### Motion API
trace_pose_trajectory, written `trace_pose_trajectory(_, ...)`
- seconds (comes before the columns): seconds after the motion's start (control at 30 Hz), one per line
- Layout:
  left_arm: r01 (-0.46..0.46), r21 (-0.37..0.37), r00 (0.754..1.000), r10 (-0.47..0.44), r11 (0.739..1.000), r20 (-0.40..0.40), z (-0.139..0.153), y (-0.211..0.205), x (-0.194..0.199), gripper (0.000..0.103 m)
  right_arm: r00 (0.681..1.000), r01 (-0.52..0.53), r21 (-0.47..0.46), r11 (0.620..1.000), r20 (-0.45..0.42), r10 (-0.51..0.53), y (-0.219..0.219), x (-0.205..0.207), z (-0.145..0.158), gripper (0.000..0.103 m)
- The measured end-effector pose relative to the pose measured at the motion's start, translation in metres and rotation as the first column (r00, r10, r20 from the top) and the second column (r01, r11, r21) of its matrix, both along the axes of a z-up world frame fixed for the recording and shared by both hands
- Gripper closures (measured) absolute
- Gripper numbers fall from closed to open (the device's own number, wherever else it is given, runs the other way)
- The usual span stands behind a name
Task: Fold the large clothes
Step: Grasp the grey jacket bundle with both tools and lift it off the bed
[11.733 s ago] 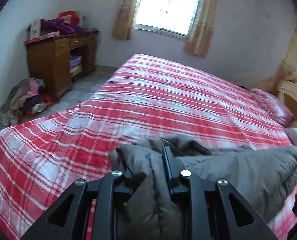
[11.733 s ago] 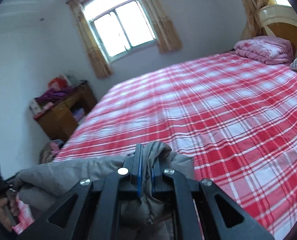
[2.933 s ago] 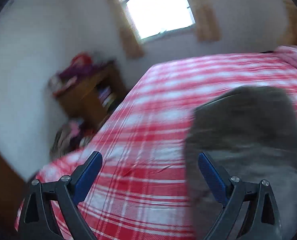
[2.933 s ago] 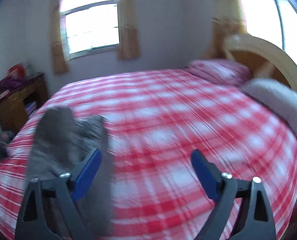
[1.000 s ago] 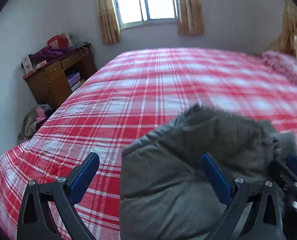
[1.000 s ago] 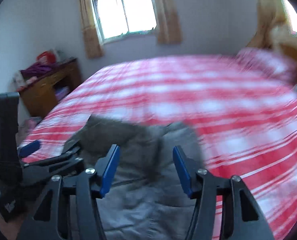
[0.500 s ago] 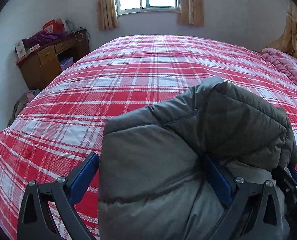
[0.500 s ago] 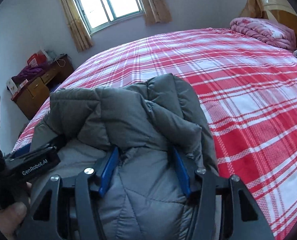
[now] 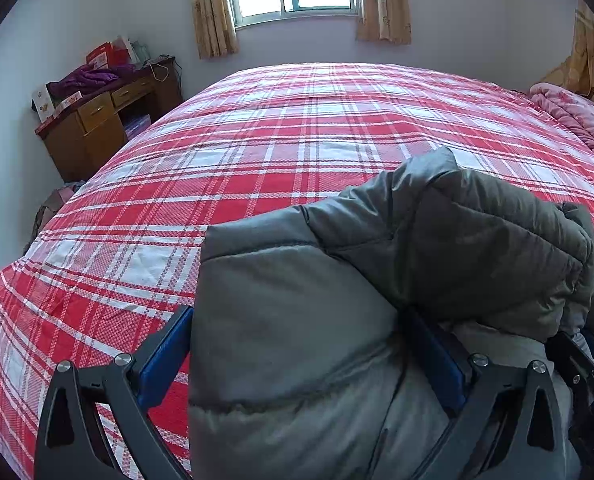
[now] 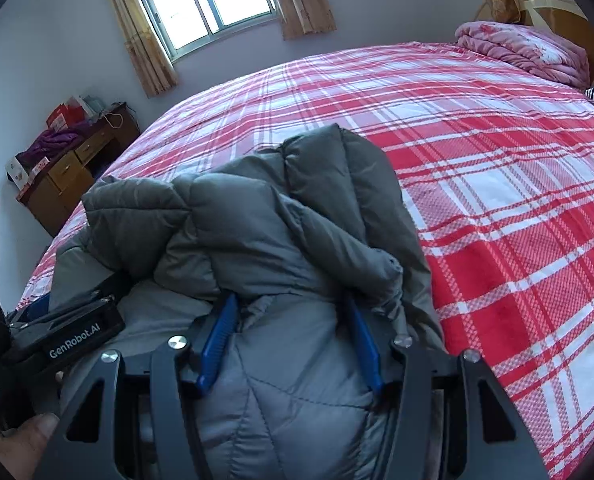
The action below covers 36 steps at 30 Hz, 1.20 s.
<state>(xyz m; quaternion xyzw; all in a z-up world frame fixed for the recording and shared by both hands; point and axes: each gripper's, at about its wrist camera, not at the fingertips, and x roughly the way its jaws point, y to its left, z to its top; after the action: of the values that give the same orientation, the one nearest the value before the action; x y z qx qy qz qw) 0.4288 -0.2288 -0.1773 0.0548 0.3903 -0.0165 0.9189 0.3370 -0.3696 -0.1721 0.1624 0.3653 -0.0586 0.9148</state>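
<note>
Grey padded jacket lies bundled on bed, seemingly folded. Left gripper jaws wide, straddling it; right gripper jaws around a fold, pressing unclear. Tidying remains.

The quilted jacket is grey. The bed wears a red-and-white plaid cover, with a pink blanket at its head. The curtains are tan, the hand-held gripper pads blue.

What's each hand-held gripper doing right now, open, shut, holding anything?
Left hand-held gripper: open wide, grey puffer jacket bulging between its jaws.
Right hand-held gripper: partly closed around the jacket's bulk; a firm grip cannot be told.
</note>
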Motion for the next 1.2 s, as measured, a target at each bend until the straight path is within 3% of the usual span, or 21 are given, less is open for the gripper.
trace_pose_trajectory(0.67,0.002,0.011,1.000,-0.002,1.000,-0.028,-0.006,0.000,0.005,0.001,0.998,0.003,-0.109,0.994,-0.057,-0.009,0.014,0.010,-0.001,0.041)
trace_pose_trajectory(1.2,0.003,0.017,1.000,-0.002,1.000,-0.027,-0.006,-0.001,0.004,0.001,0.998,0.006,-0.114,0.993,-0.059,-0.013,0.015,0.011,-0.002,0.041)
